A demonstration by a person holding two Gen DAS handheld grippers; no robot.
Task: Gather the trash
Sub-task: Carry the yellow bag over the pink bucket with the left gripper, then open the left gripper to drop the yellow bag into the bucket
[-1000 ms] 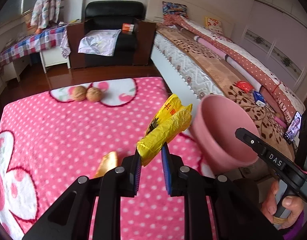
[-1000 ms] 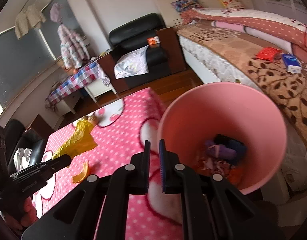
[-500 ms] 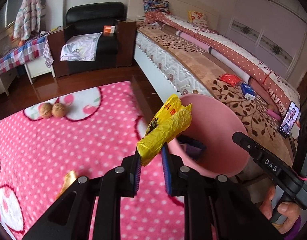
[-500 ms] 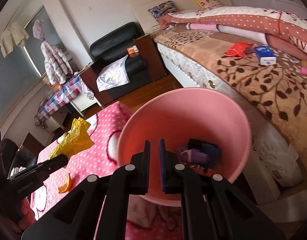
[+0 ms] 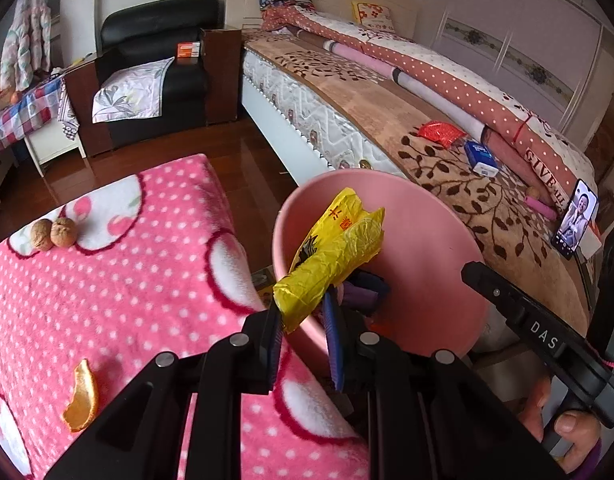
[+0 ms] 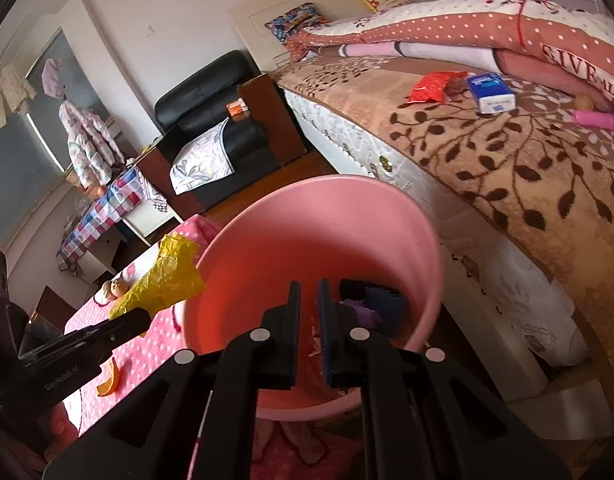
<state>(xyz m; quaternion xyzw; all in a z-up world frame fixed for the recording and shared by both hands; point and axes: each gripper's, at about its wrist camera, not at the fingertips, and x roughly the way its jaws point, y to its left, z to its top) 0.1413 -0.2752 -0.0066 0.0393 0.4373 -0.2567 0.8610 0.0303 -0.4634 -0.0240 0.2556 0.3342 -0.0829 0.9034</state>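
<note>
My left gripper [image 5: 303, 312] is shut on a crumpled yellow wrapper [image 5: 331, 252] and holds it over the near rim of the pink bin [image 5: 427, 240]. The wrapper also shows in the right wrist view [image 6: 163, 276], at the bin's left rim. My right gripper [image 6: 308, 300] is shut on the near rim of the pink bin [image 6: 299, 232] and holds it beside the pink dotted table [image 5: 107, 288]. Dark and purple scraps [image 6: 371, 304] lie inside the bin. An orange peel [image 5: 81, 398] lies on the table near my left gripper.
Two walnuts [image 5: 53, 234] sit at the table's far edge. A bed [image 5: 387, 112] with a red packet [image 5: 441, 133], a blue box [image 5: 481, 158] and a phone [image 5: 575, 220] runs along the right. A black armchair [image 5: 155, 68] stands behind on the wooden floor.
My left gripper has carried the yellow wrapper rightward from above the table to over the bin's rim. The bin has tilted so its opening faces me more.
</note>
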